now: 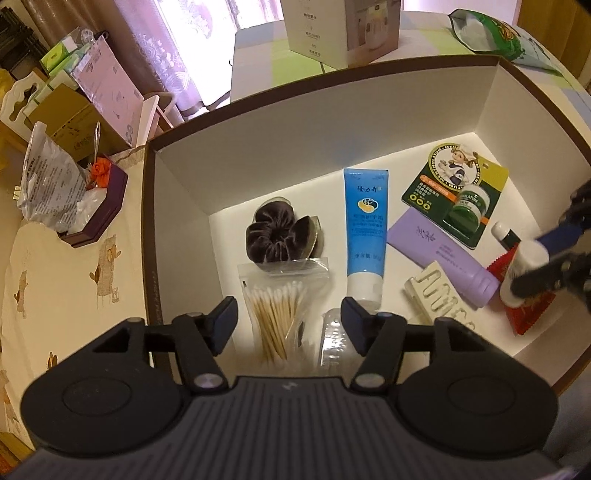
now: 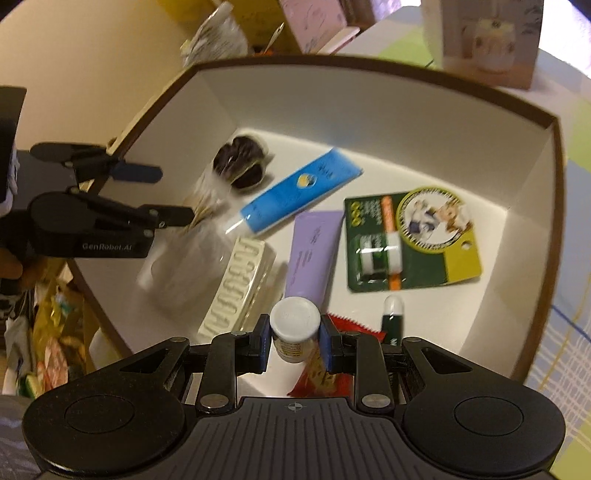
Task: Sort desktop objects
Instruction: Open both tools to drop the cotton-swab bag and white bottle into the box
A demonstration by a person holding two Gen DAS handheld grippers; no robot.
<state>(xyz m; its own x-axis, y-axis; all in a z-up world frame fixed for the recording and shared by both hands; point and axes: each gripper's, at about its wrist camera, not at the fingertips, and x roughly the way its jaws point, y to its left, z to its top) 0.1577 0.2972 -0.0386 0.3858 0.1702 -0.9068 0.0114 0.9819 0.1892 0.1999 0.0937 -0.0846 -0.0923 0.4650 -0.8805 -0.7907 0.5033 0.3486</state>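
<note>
A white box with a brown rim [image 1: 295, 86] holds a brown scrunchie [image 1: 271, 232], a bag of cotton swabs [image 1: 277, 314], a blue tube [image 1: 365, 229], a purple tube [image 1: 443, 254], a green balm card [image 1: 454, 192], a white comb-like piece [image 1: 439, 295] and a red packet [image 1: 517, 314]. My left gripper [image 1: 288, 314] hangs open over the swab bag, its pads clear of it. My right gripper [image 2: 294, 338] is shut on a small white bottle [image 2: 294, 317] above the red packet [image 2: 321, 373]. A green lip-balm stick [image 2: 392, 317] lies beside it.
Outside the box, a purple tin with crumpled wrappers [image 1: 92, 214] sits on the cream cloth at left. A printed carton [image 1: 340, 29] and a green pouch [image 1: 495, 33] stand behind the box. The box walls [image 2: 369, 107] enclose both grippers closely.
</note>
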